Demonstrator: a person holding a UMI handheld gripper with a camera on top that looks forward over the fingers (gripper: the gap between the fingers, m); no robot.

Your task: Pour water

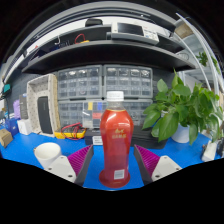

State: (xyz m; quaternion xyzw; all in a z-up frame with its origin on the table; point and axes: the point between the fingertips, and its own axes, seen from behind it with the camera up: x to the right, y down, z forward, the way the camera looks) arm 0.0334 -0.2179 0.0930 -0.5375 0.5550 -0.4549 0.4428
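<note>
Gripper view: your gripper [116, 160] fingers apart, red bottle [116, 145] upright btwn pads, gaps both sides, on blue table [20, 152]. White cup [47, 152] near left; plant [183, 110] far right.

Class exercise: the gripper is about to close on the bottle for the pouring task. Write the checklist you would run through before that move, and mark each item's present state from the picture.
1. Red bottle between the fingers of the gripper: ok.
2. Bottle upright on the blue table: ok.
3. Both pads pressing on the bottle: not ok, gaps show at either side.
4. White cap on: ok for lifting, not ok for pouring.
5. Receiving vessel for the water: cannot tell.
6. Potted plant clear of the bottle: ok, it stands apart.
</note>
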